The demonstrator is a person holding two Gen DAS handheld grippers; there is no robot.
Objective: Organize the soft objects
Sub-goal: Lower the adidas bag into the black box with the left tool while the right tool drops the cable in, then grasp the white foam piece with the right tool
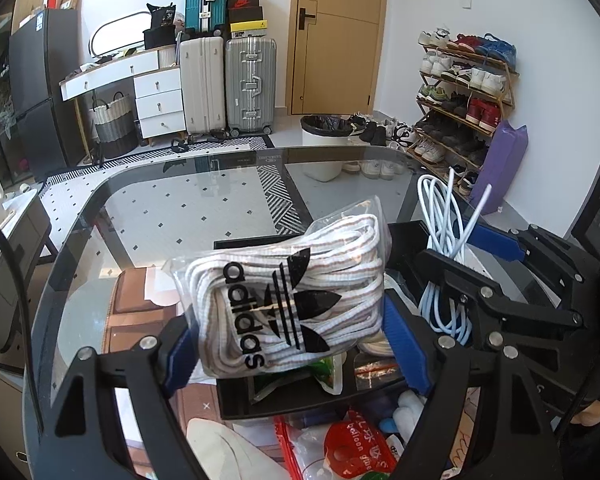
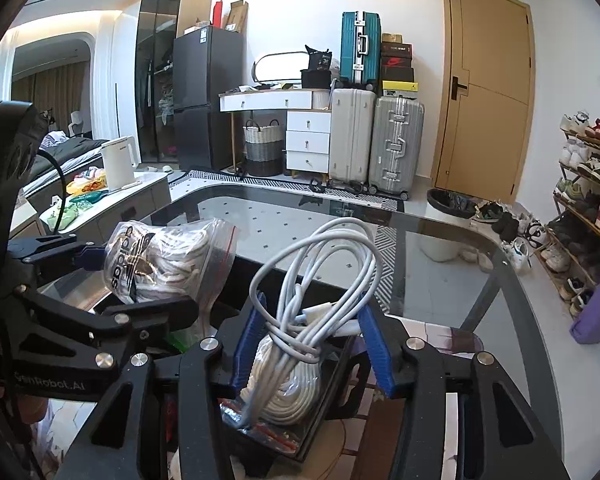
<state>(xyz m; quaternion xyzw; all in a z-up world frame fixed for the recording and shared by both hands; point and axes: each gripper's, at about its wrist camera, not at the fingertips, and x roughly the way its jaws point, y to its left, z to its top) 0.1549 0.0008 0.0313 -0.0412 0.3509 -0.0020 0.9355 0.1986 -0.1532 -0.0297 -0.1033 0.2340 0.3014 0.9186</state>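
The left gripper (image 1: 288, 332) is clamped on a clear bag of white laces (image 1: 288, 296), held above the black bin (image 1: 404, 236) on the glass table (image 1: 160, 208). Further right, the right gripper (image 2: 312, 332) brackets a white cable bundle (image 2: 320, 276) over the bin; its pads seem not to press.

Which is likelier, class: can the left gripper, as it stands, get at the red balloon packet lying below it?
Probably not yet. The left gripper is clamped on the bag of laces, so its jaws are occupied. The red balloon packet lies uncovered just beneath; once the bag is set down, the way looks free.
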